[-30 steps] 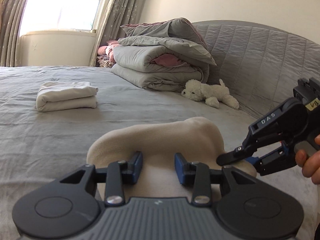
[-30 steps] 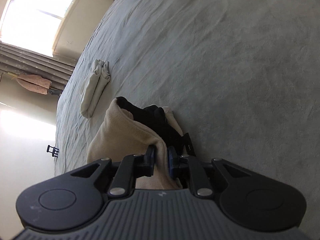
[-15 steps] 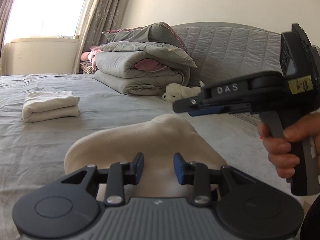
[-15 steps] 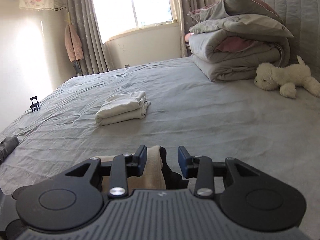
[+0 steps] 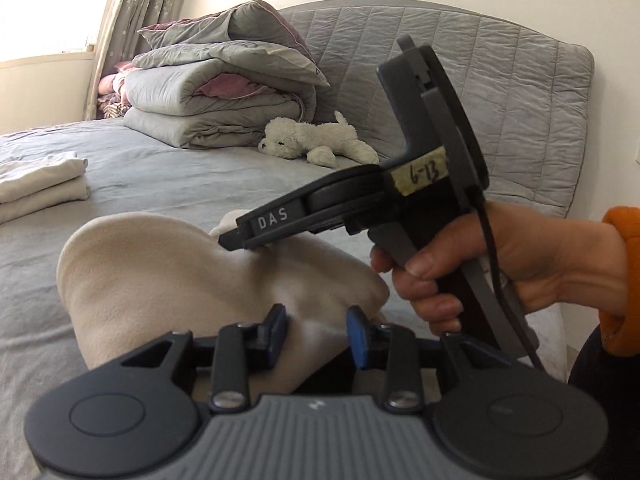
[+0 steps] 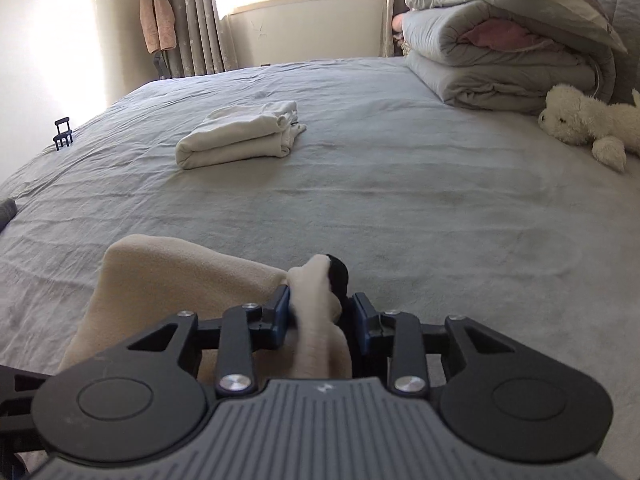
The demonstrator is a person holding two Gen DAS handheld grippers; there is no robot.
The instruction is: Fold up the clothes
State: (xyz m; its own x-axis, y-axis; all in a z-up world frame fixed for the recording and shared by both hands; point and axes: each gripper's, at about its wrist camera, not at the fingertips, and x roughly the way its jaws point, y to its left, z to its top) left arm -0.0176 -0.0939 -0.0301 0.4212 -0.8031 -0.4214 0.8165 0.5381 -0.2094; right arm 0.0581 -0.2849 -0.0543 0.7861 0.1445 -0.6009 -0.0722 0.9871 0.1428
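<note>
A beige fleece garment (image 5: 160, 272) with a black inner part (image 6: 338, 276) lies bunched on the grey bed (image 6: 400, 200) near its front edge. My left gripper (image 5: 316, 336) has its jaws parted with beige cloth between the pads. My right gripper (image 6: 322, 318) has its jaws around a bunched fold of the beige garment (image 6: 180, 280). In the left wrist view the right gripper (image 5: 248, 236) sits just above the garment, held by a hand.
A folded white garment (image 6: 240, 136) lies mid-bed, also in the left wrist view (image 5: 36, 184). A stack of folded grey quilts (image 5: 224, 100) and a white plush dog (image 5: 316, 140) lie by the quilted headboard (image 5: 500, 92). Window with curtains behind.
The right gripper has come back down onto the beige garment's right side and now has a fold between its fingers. The left gripper stayed on the cloth and turned slightly right.
</note>
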